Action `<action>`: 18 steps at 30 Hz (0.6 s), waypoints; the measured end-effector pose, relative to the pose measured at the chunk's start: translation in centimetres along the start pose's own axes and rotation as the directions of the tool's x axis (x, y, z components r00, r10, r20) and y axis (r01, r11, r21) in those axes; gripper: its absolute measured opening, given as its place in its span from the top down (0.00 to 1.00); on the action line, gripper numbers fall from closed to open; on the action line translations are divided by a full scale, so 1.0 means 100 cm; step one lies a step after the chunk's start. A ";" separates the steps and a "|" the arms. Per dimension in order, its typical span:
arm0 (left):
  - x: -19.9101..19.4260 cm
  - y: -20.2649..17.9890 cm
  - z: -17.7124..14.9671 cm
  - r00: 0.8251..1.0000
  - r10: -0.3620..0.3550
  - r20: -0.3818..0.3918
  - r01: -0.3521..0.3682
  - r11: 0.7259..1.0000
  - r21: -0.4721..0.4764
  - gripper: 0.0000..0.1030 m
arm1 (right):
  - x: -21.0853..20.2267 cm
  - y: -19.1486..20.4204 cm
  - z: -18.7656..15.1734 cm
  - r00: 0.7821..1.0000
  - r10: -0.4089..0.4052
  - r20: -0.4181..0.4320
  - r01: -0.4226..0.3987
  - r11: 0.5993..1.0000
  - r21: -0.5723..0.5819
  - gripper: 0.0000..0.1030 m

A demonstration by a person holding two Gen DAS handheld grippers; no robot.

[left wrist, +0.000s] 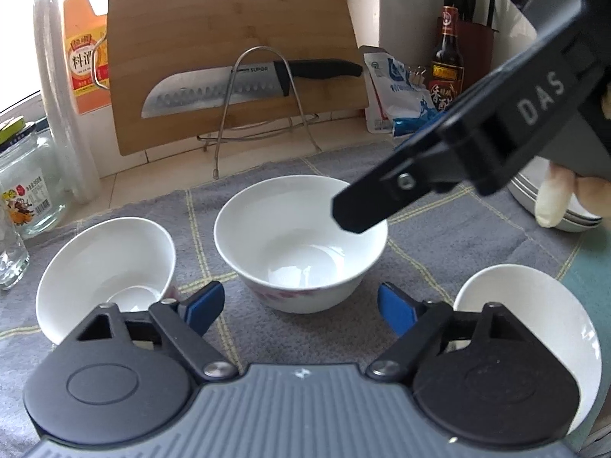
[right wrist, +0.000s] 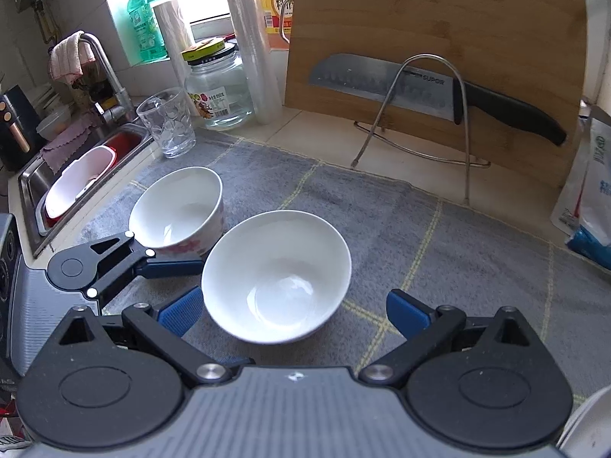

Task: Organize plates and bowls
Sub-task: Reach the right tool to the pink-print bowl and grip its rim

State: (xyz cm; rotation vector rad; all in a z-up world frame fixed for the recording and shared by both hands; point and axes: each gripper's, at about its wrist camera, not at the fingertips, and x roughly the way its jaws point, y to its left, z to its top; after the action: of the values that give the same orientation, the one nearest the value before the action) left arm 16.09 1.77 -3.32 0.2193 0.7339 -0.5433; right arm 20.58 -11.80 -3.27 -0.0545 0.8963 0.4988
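Left claw (left wrist: pixel 301 307) low over grey cloth (left wrist: pixel 439 236), blue pads apart, nothing gripped; middle bowl (left wrist: pixel 301 244) with red flower print just ahead of it. Second white bowl (left wrist: pixel 103 263) left, third (left wrist: pixel 534 324) right, all upright on the cloth-covered table. Right claw (right wrist: pixel 294 311) released, fingers straddling a plain bowl (right wrist: pixel 277 274) without pressing it. Stacked plates (left wrist: pixel 573 213) at far right. Cutting board (left wrist: pixel 229 57) and knife (left wrist: pixel 244 84) behind
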 end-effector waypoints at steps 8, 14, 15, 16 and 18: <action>0.005 0.000 0.004 1.000 -0.008 0.009 0.008 1.000 0.002 0.19 | 0.024 -0.005 0.012 0.999 0.029 -0.035 -0.030 0.999 -0.019 0.06; 0.009 0.001 0.004 1.000 -0.004 0.003 0.004 1.000 0.005 0.23 | 0.040 -0.011 0.016 0.998 0.040 -0.051 -0.041 0.999 -0.004 0.18; 0.009 0.001 0.004 1.000 -0.001 0.007 0.001 1.000 0.005 0.23 | 0.041 -0.012 0.016 0.998 0.047 -0.049 -0.047 0.999 -0.001 0.18; 0.008 0.001 0.005 1.000 -0.001 0.010 0.001 1.000 0.005 0.23 | 0.041 -0.013 0.017 0.997 0.052 -0.048 -0.052 0.999 -0.002 0.18; 0.008 0.002 0.005 1.000 -0.001 0.015 0.001 1.000 0.005 0.23 | 0.043 -0.013 0.017 0.998 0.044 -0.044 -0.045 0.999 -0.007 0.18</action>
State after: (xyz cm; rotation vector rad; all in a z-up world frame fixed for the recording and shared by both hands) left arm 16.95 1.42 -3.49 0.2189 0.7187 -0.5472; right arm 24.61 -10.80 -5.62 -0.0527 0.9405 0.5441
